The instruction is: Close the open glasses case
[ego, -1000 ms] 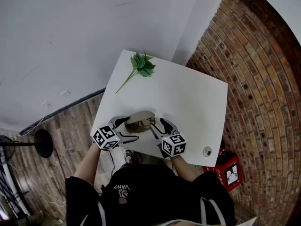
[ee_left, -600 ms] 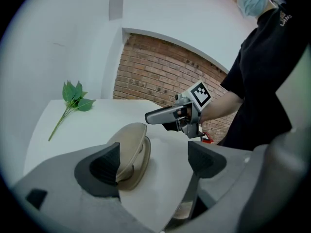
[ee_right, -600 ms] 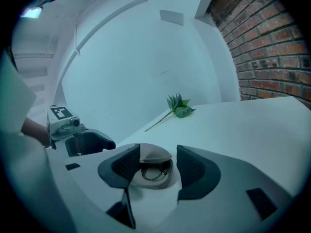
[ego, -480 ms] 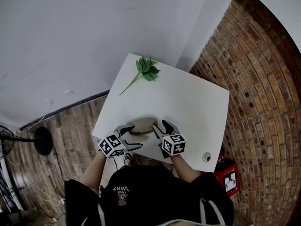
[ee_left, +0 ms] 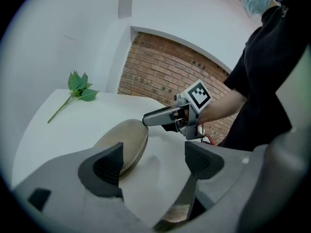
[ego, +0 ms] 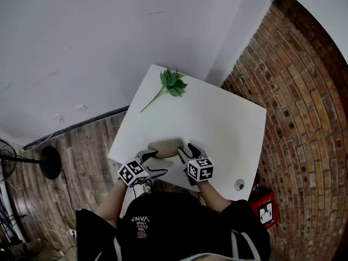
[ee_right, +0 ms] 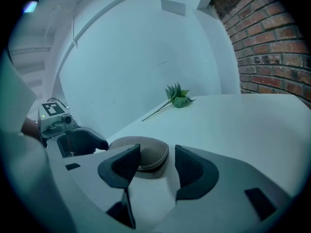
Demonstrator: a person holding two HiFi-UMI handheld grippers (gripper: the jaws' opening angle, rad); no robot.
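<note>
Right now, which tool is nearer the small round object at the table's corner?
Right. The right tool is at the glasses case's end nearest the round object; the left tool is at the other end.

White print on the person's black shirt point(ego: 142, 223), just below the table's point(ego: 228, 118) near edge, is the only lettering. Its lowest word seems to read "VANS", and the rest is too small to tell. The red crate point(ego: 265, 210) right of the table bears an illegible white label. The marker cubes point(ego: 199, 169) on the left gripper point(ego: 154, 163) and right gripper point(ego: 188, 150) show only black-and-white squares.
</note>
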